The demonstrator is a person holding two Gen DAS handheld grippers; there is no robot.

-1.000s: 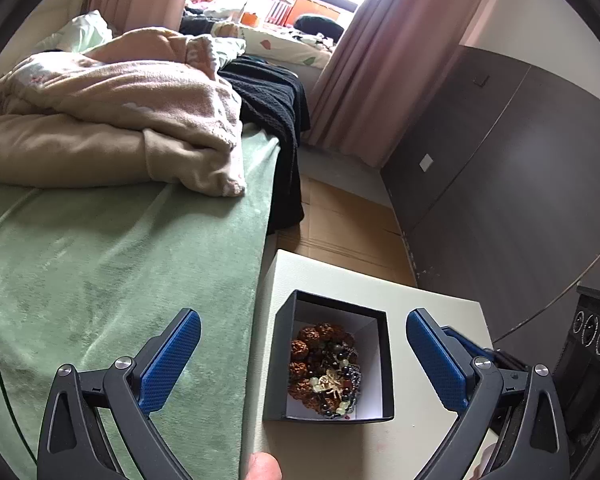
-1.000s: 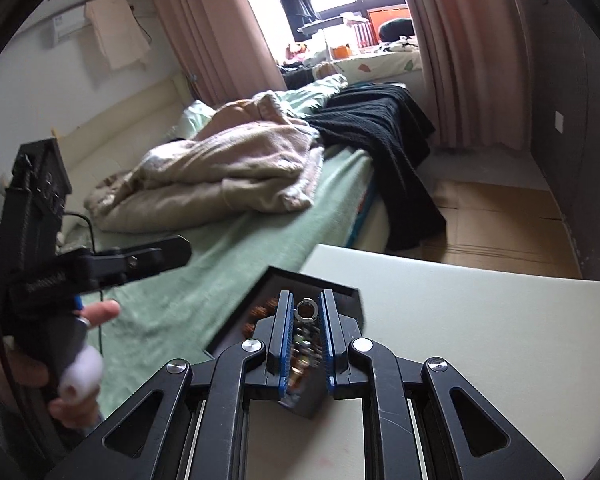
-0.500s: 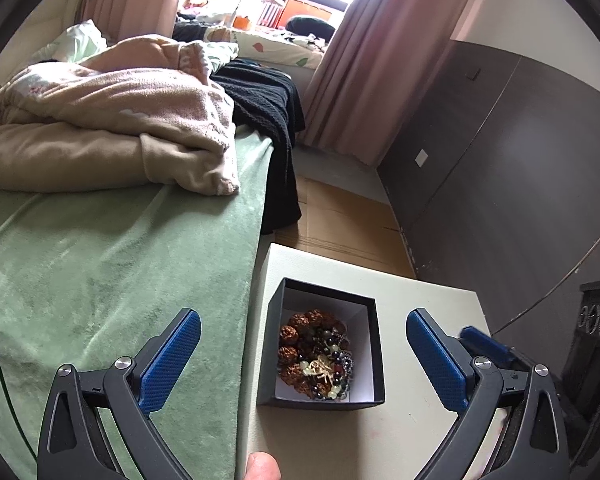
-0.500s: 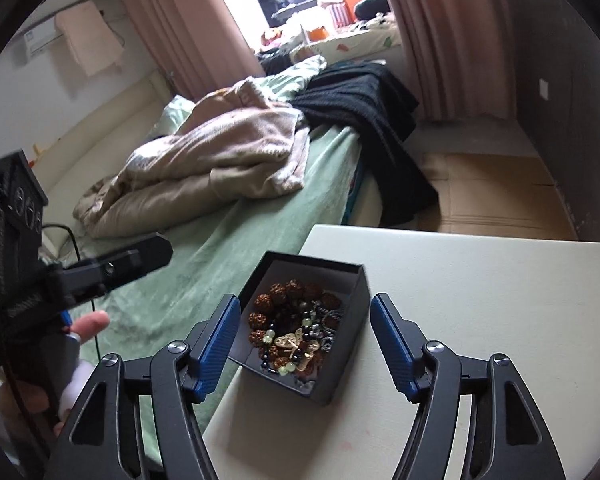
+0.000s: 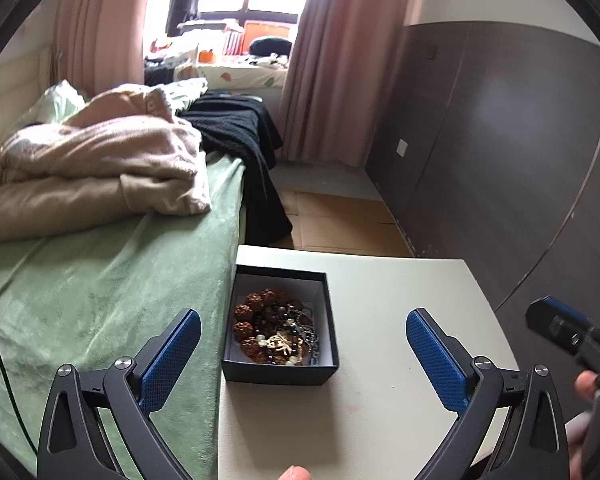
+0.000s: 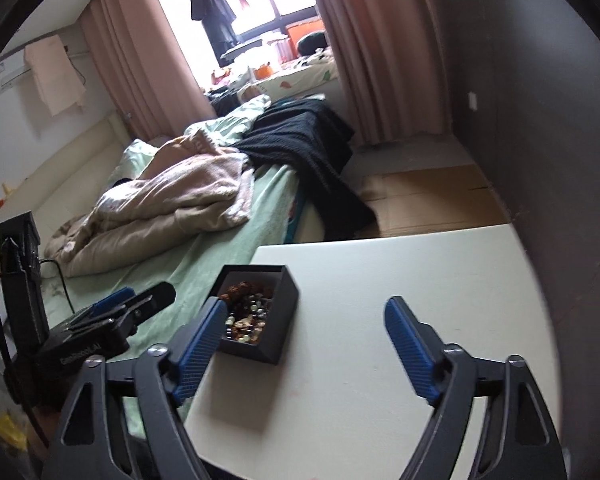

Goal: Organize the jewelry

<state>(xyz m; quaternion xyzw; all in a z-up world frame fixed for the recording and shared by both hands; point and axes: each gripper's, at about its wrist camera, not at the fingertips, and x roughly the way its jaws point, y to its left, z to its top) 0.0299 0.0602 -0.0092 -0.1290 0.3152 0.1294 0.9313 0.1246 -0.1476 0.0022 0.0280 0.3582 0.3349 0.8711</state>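
Observation:
A small black box [image 5: 278,374] with a white lining stands at the left edge of a white table [image 5: 396,312]. It holds a heap of jewelry [image 5: 276,334]: brown bead bracelets, dark beads and a chain. My left gripper [image 5: 300,354] is open and empty, held back above the box. The box [image 6: 276,344] and its jewelry [image 6: 246,314] also show in the right wrist view. My right gripper [image 6: 306,344] is open and empty, to the right of the box and above the table [image 6: 420,280]. Its left finger [image 6: 200,344] overlaps the box's near corner.
A bed with a green sheet [image 5: 100,288] runs along the table's left side, with a beige blanket [image 5: 100,168] and a black garment [image 5: 244,140] on it. A dark wardrobe wall [image 5: 500,140] stands to the right. Cardboard [image 5: 340,220] covers the floor beyond the table.
My right gripper was shut on a piece of jewelry over the box, then opened and let it go into the box, and has drawn back to the right. My left gripper pulled back, still open.

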